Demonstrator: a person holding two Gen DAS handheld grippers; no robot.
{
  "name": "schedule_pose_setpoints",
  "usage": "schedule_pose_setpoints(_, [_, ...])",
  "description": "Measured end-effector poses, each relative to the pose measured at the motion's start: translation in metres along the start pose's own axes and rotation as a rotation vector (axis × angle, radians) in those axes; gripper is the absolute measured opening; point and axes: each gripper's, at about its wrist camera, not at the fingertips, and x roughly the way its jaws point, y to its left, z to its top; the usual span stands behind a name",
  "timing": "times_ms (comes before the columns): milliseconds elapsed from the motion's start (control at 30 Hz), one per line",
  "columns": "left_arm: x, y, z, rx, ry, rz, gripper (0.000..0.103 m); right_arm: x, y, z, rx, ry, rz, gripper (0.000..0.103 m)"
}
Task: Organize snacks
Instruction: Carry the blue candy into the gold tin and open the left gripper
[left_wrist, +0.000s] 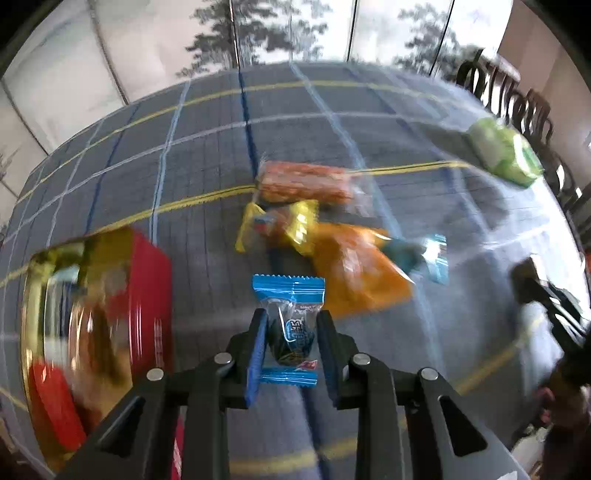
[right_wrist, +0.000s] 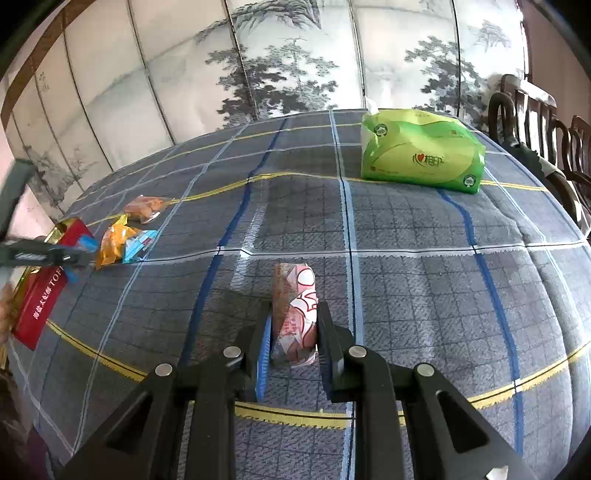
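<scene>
Both claws are loaded — the step in hand is the carry to the container. The left claw (left_wrist: 290, 332) is clenched on a blue-wrapped candy (left_wrist: 291, 325), held upright between its fingers above the tabletop (left_wrist: 480, 314), at lower centre of the left wrist view. The red tin (left_wrist: 110, 325), open and with a gold inner wall, sits at lower left of that view; some items already lie inside, though blur hides what they are. The right claw (right_wrist: 293, 339) grasps a pink-and-white packet (right_wrist: 295, 314) at centre of the right wrist view.

Loose snacks remain in a cluster at mid frame of the left wrist view: an orange pouch (left_wrist: 354, 269), a yellow packet (left_wrist: 277, 225), a clear-wrapped bar (left_wrist: 306, 181) and a second blue candy (left_wrist: 424, 254).

A green tissue pack (right_wrist: 421, 151) stands at upper right, well apart.

Next move, as judged: swing the left claw over the tin opening, then release — the right claw must cross the tabletop to reach the same tin.
</scene>
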Motion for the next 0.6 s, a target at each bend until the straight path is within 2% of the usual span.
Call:
schedule_pose_setpoints(133, [-0.038,-0.012,-0.029,-0.028,-0.068,0.003,0.027,0.001,0.0,0.0,0.004,0.002,-0.009,0.02])
schedule_pose_setpoints(200, [-0.053,-0.019,-0.041,-0.028,-0.096,0.031,0.027,0.001,0.0,0.0,0.007,0.003,-0.015,0.02])
schedule_pose_setpoints(367, [-0.078,-0.025,-0.07,-0.034,-0.12,0.067,0.027,0.002,-0.001,0.0,0.01,0.008,-0.027,0.02])
schedule_pose_setpoints(600, [-0.105,-0.019,-0.09,-0.037,-0.168,0.13,0.027,0.002,0.001,-0.001,0.003,0.01,-0.039,0.02])
